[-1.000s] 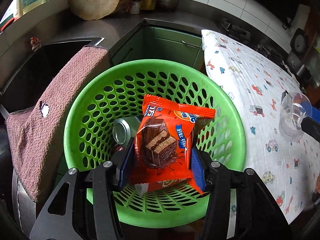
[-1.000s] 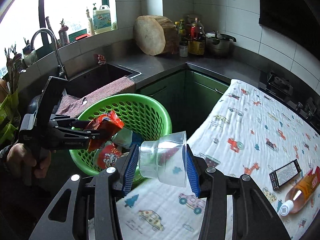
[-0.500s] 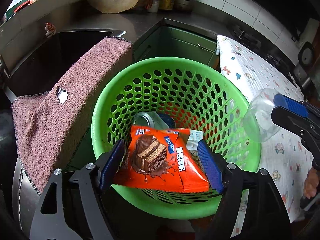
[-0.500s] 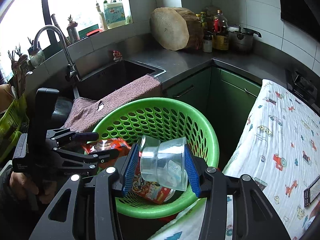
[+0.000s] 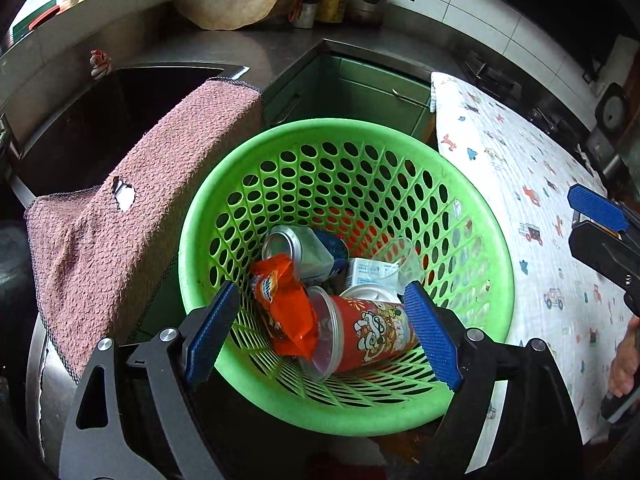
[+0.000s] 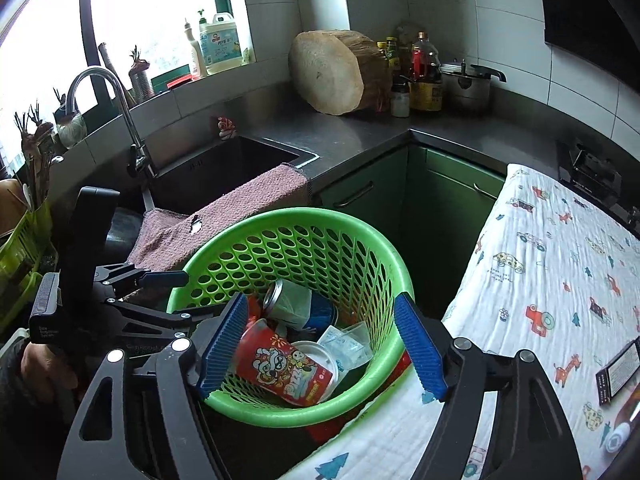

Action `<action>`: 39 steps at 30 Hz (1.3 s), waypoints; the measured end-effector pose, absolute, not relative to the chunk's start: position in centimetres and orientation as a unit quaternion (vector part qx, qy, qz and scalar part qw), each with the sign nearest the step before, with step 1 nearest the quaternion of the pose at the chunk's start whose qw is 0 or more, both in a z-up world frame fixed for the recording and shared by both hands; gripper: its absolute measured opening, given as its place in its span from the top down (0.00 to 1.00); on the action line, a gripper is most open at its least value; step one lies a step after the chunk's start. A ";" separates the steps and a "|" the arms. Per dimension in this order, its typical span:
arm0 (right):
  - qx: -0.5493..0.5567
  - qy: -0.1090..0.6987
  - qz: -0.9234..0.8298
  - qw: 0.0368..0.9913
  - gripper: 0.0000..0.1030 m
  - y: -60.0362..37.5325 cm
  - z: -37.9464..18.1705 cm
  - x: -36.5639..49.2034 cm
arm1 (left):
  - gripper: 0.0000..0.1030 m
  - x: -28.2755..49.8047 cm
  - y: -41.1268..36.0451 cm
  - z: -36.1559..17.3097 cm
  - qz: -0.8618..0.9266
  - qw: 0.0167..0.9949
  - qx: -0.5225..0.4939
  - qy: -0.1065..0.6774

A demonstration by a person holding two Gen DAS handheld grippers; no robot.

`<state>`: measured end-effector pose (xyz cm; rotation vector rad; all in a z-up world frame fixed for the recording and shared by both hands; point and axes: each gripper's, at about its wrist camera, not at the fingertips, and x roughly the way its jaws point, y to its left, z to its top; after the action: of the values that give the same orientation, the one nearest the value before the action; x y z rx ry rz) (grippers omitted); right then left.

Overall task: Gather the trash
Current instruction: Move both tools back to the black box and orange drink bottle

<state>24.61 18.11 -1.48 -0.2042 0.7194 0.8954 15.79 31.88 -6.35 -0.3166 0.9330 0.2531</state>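
Now the green basket [image 5: 472, 216] with many round holes holds the trash: an orange snack bag [image 5: 286, 312], a red cup with cartoon faces [image 5: 372, 336] lying on its side, a dented silver can [image 5: 298, 246] and a clear plastic cup [image 5: 400, 258]. The left tool [image 5: 320, 332] and the right tool [image 6: 320, 344] hang over the basket. Both have just been opening and hold nothing.

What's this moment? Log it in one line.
left gripper: open, empty | right gripper: open, empty | wrapper, clear cup: in basket
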 end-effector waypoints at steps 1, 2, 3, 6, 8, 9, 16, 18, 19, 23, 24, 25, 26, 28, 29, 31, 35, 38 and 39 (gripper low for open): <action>-0.095 0.337 0.421 0.836 0.25 17.7 -1.3 24.6 | 0.18 15.8 31.8 -6.3 0.121 0.874 -0.151 0.446; -0.095 0.335 0.418 0.839 0.23 17.3 -1.2 24.6 | 0.17 15.9 31.6 -6.1 0.120 0.874 -0.151 0.446; -0.095 0.330 0.413 0.843 0.19 16.9 -1.0 24.6 | 0.17 16.0 31.4 -6.0 0.119 0.875 -0.150 0.445; -0.092 0.325 0.402 0.851 0.15 15.4 -0.7 24.7 | 0.14 16.4 30.7 -5.6 0.116 0.877 -0.148 0.442; -0.088 0.325 0.394 0.855 0.14 14.4 -0.6 25.0 | 0.13 16.7 30.2 -5.4 0.112 0.878 -0.146 0.442; -0.086 0.325 0.388 0.858 0.13 13.9 -0.6 25.1 | 0.13 16.9 29.8 -5.2 0.110 0.878 -0.145 0.442; -0.078 0.326 0.347 0.876 0.12 9.4 -0.5 25.8 | 0.09 18.0 27.6 -4.6 0.091 0.883 -0.142 0.437; -0.079 0.327 0.327 0.883 0.12 7.7 -0.6 26.2 | 0.09 18.5 26.9 -4.4 0.085 0.885 -0.140 0.437; -0.078 0.329 0.316 0.887 0.12 6.9 -0.6 26.5 | 0.09 18.8 26.6 -4.3 0.081 0.885 -0.139 0.437; -0.069 0.340 0.261 0.901 0.11 2.6 -1.0 28.1 | 0.09 19.9 25.0 -4.2 0.065 0.888 -0.134 0.436; -0.066 0.343 0.247 0.904 0.11 1.5 -1.1 28.5 | 0.09 20.2 24.6 -4.1 0.059 0.888 -0.132 0.436; -0.061 0.347 0.232 0.906 0.11 0.3 -1.2 29.0 | 0.09 20.5 24.3 -4.1 0.055 0.888 -0.131 0.436; -0.056 0.351 0.216 0.909 0.11 -1.0 -1.2 29.5 | 0.09 20.8 23.9 -4.1 0.051 0.889 -0.129 0.436; -0.045 0.358 0.184 0.914 0.11 -3.5 -1.1 30.5 | 0.09 21.3 23.1 -4.0 0.042 0.890 -0.125 0.437; -0.041 0.359 0.167 0.917 0.11 -4.8 -1.0 30.9 | 0.09 21.6 22.7 -3.9 0.038 0.890 -0.122 0.437; -0.032 0.362 0.132 0.922 0.10 -7.2 -0.6 31.9 | 0.09 22.0 22.2 -3.8 0.031 0.892 -0.119 0.436; -0.004 0.378 0.069 0.923 0.10 -11.5 -0.3 33.9 | 0.09 22.5 21.4 -3.5 0.018 0.894 -0.118 0.433; 0.030 0.402 0.035 0.914 0.10 -14.3 -0.8 35.5 | 0.09 22.7 21.1 -3.5 0.012 0.895 -0.113 0.432; 0.041 0.411 0.026 0.910 0.10 -15.0 -1.1 36.1 | 0.09 22.8 21.0 -3.5 0.011 0.895 -0.113 0.432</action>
<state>36.09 -15.04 -1.13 0.0853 0.8475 0.0545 22.79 21.04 -3.54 -0.2342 0.8964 0.0232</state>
